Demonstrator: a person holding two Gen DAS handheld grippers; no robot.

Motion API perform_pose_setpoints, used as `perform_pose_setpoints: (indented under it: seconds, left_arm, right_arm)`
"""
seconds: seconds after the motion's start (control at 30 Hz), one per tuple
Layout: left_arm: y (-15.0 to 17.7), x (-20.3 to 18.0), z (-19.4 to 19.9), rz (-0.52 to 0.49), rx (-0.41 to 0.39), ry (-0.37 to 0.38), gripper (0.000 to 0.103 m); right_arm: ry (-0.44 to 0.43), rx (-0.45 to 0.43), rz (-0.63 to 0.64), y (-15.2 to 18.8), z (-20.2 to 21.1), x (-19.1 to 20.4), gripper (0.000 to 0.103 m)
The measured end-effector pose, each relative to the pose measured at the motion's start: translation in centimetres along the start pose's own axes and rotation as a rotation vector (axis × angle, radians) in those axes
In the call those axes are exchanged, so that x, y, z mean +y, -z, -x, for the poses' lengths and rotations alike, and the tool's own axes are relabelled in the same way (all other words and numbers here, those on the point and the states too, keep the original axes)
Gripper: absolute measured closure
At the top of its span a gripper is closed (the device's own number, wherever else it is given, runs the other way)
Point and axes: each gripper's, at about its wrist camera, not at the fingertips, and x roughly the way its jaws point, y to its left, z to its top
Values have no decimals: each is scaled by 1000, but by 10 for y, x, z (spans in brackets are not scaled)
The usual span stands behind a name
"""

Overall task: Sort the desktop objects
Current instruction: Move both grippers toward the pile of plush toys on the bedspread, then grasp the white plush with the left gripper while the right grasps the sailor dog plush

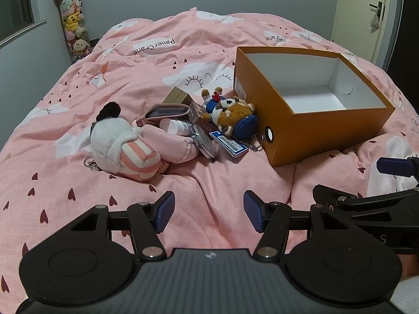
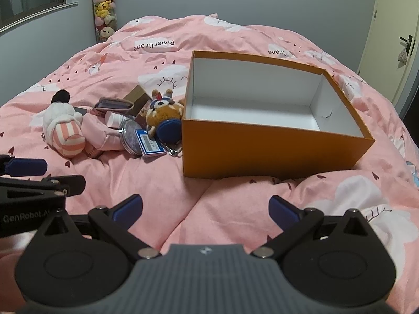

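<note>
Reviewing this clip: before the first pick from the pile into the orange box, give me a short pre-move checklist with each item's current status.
1. Left gripper open, nothing between the pads: ok.
2. Right gripper open and empty: ok.
3. Orange box lid off, inside bare: ok.
4. Pile reachable, white plush lying clear at its left edge: ok.
5. Brown plush free to lift: not ok, it leans against the box with a blue tag and keyring beside it.
6. Items buried under the pink pouch: cannot tell.

Matt cardboard box (image 2: 272,151) — fuzzy plush toys (image 1: 123,141), soft cotton duvet (image 1: 209,183)
</note>
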Motion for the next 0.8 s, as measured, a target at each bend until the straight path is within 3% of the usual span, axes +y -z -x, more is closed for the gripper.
perform_pose_setpoints:
  seconds: [0.3, 0.47, 0.7, 0.8]
  left_arm:
    - [-12, 8, -5, 26, 24, 37, 35]
    - [-27, 24, -4, 52, 24, 60, 37]
    - [-50, 66, -16, 176, 63, 39, 44]
    - [-58, 87, -24, 260, 85, 9, 44]
  right_arm:
    - [-61, -10, 60, -12, -3, 1, 3]
    - [-129, -4, 131, -31, -10, 8, 25]
    - [-279, -15, 218, -70, -27, 33, 44]
    - [-323, -12, 248, -85, -39, 47, 46]
